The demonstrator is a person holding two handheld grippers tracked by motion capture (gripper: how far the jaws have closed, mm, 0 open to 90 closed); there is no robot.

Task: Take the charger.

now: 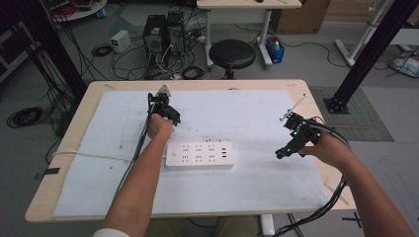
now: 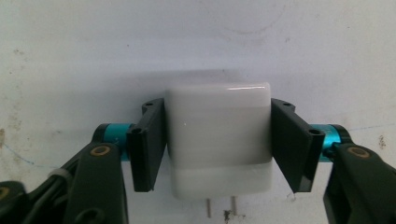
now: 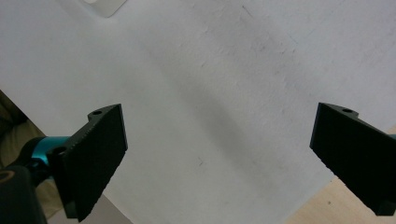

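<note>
A white plug-in charger (image 2: 219, 140) lies on the white mat, its two metal prongs pointing toward the camera in the left gripper view. My left gripper (image 2: 218, 112) is shut on it, one black pad pressed against each side. In the high view the left gripper (image 1: 167, 109) points down at the mat just behind a white power strip (image 1: 199, 154), and the hand hides the charger. My right gripper (image 1: 289, 145) hovers over the mat's right part. Its jaws stand wide open (image 3: 219, 116) with nothing between them.
The white mat (image 1: 247, 187) covers most of the wooden table (image 1: 64, 163). A corner of the power strip (image 3: 105, 5) shows at the top of the right gripper view. Cables trail from both grippers off the near edge. A black stool (image 1: 232, 53) stands beyond the table.
</note>
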